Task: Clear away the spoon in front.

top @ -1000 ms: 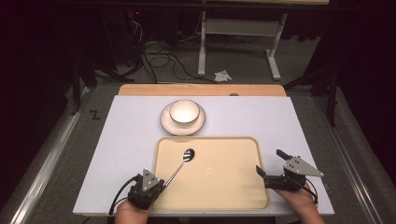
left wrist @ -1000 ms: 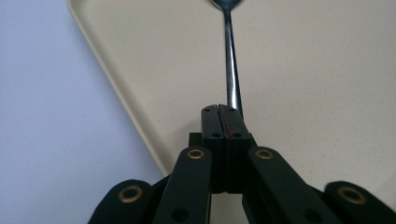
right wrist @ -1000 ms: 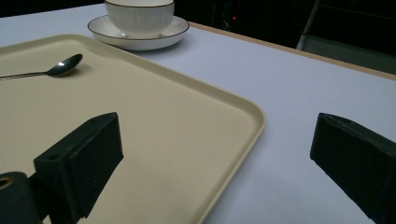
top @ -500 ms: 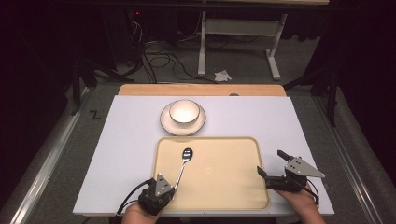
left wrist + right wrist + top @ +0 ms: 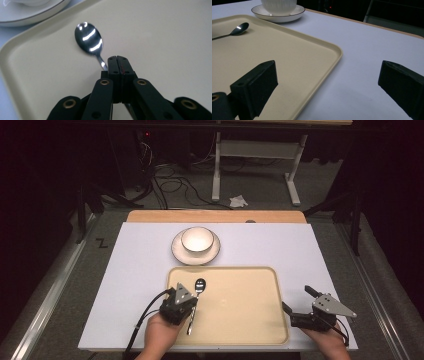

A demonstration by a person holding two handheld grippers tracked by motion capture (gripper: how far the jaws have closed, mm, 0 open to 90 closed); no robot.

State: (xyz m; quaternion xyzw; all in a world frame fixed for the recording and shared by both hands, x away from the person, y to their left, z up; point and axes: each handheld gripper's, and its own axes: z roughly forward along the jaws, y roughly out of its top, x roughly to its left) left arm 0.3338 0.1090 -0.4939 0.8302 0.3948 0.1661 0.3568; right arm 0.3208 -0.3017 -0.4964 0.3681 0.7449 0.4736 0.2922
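A white bench (image 5: 140, 270) carries a beige tray (image 5: 250, 320) at its 6 o'clock edge. Beyond the tray, toward 12 o'clock, a white saucer (image 5: 177, 254) with a dark rim holds a white bowl (image 5: 197, 240); what the bowl contains cannot be seen.

On the tray lies a metal spoon (image 5: 199, 285), in its 9 o'clock half, bowl end pointing to 12 o'clock and handle running back to 6 o'clock. The left hand-held gripper (image 5: 187, 301) has its jaws pressed together on the spoon's handle, just behind the bowl end. The right hand-held gripper (image 5: 297, 300) sits at the tray's 3 o'clock edge with its jaws spread wide, one over the tray rim and one over the bare bench, holding nothing.

Compared with a second ago, the left hand-held gripper and spoon sit farther in over the tray, and the spoon now points straighter toward 12 o'clock. The right hand-held gripper has kept its place.
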